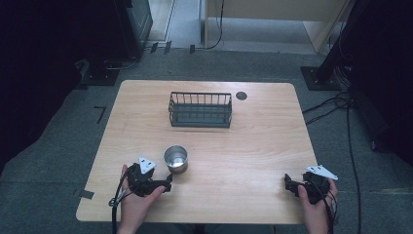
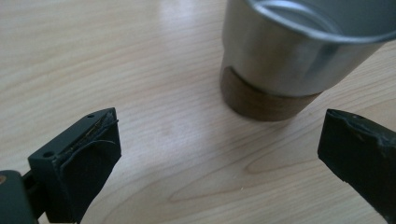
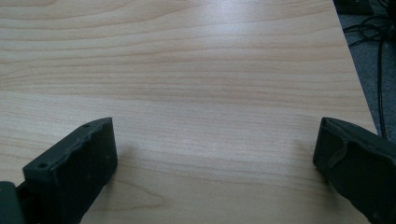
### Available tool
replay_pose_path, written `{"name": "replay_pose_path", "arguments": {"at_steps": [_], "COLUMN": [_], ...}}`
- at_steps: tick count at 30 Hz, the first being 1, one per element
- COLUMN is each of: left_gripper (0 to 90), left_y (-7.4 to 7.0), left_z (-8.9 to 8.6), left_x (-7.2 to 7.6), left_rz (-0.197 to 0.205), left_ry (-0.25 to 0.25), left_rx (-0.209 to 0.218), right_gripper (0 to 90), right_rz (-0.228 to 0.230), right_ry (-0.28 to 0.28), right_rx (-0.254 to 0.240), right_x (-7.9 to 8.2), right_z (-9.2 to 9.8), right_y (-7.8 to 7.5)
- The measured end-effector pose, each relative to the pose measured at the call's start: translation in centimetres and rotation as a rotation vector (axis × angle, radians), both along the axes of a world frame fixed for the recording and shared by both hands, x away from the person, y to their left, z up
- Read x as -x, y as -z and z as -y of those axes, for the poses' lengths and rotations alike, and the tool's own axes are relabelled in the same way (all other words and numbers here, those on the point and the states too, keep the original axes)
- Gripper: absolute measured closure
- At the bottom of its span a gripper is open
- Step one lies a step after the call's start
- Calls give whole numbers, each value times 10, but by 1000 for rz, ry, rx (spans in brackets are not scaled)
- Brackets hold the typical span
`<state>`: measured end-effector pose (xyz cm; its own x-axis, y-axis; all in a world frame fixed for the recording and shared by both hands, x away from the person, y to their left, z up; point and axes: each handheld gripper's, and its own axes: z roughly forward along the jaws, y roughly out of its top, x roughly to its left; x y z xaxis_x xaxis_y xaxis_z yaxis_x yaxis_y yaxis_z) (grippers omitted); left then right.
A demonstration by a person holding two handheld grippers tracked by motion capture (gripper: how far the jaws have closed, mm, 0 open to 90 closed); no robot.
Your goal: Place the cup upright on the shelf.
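The left tool (image 2: pixel 219 154) is sitting low over the bench (image 1: pixel 243 161), jaws spread apart, just short of the steel cup (image 2: pixel 299 51) standing upright ahead. The right tool (image 3: pixel 215 163) is resting near the bench's right edge, jaws apart, gripping nothing. A wire basket (image 1: pixel 200 109) is standing farther back.

Cup (image 1: pixel 176 159) just ahead of L tongs (image 1: pixel 168 183)

The table (image 1: pixel 243 146) is pale wood with fine wavy grain. The cup (image 1: pixel 176 159) is shiny silver steel with a brown band round its base. The basket (image 1: pixel 200 109) is black wire. Both grippers (image 1: pixel 168 184) (image 1: pixel 288 184) are black, each topped by a light grey plate. The floor (image 1: pixel 58 141) is grey.
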<state>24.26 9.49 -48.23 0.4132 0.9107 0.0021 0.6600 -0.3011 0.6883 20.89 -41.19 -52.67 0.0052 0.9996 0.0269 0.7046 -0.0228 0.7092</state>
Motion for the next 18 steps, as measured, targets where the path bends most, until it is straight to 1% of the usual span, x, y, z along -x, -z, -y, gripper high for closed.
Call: {"name": "replay_pose_path", "arguments": {"at_steps": [5,7,8,11,13,14,15,18], "left_gripper": [0,0,0,0,0,0,0,0], "left_y": [-4,-5,-6,-6,-6,-6,-7,-8], "left_z": [10,12,16,20,26,26,30,34], "left_x": [-8,-9,-12,-14,-18,-18,-20,-22], "left_rz": [-4,-4,-8,-11,-23,-23,-27,-24], "left_ry": [22,28,37,38,50,50,62,67], "left_rx": [21,20,19,18,20,20,15,18], "right_gripper": [0,0,0,0,0,0,0,0], "right_rz": [0,1,0,0,0,0,0,0], "right_ry": [0,0,0,1,1,1,0,1], "right_rx": [-1,0,-1,-1,-1,-1,-1,-1], "right_x": [0,0,0,0,0,0,0,0], "right_z": [0,0,0,0,0,0,0,0], "right_y": [0,0,0,0,0,0,0,0]}}
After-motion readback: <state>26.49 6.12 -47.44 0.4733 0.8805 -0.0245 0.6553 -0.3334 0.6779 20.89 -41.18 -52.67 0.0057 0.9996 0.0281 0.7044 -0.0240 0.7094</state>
